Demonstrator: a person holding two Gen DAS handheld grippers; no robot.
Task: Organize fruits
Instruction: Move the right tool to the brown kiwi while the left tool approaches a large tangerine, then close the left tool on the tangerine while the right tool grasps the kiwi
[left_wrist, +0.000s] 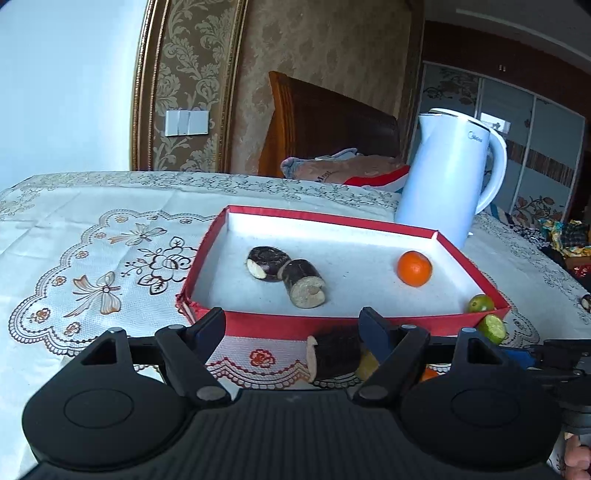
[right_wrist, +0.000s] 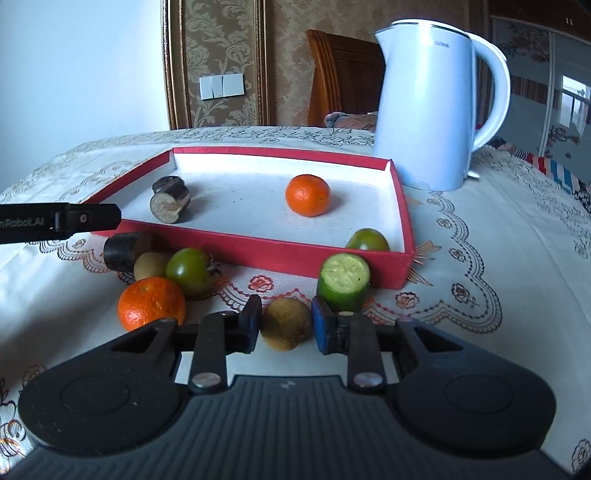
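Note:
A red tray (left_wrist: 332, 325) (right_wrist: 258, 247) with a white floor holds two dark cane pieces (left_wrist: 267, 264), an orange (left_wrist: 414, 268) (right_wrist: 307, 195) and a green tomato (right_wrist: 367, 240). My right gripper (right_wrist: 286, 326) is shut on a round brown fruit (right_wrist: 285, 328) on the cloth before the tray. Just ahead stands a cucumber stub (right_wrist: 343, 280). To the left lie an orange (right_wrist: 151, 302), a green tomato (right_wrist: 188, 271), a small tan fruit (right_wrist: 149, 266) and a dark cane piece (right_wrist: 125, 249) (left_wrist: 334, 356). My left gripper (left_wrist: 291, 326) hangs open at the tray's near wall, beside that cane piece.
A white kettle (left_wrist: 443, 177) (right_wrist: 424, 110) stands behind the tray's far right corner. An embroidered cloth (left_wrist: 92, 266) covers the table. A finger of the left gripper (right_wrist: 59, 221) reaches in from the left in the right wrist view. A wooden chair back (left_wrist: 314, 125) stands beyond the table.

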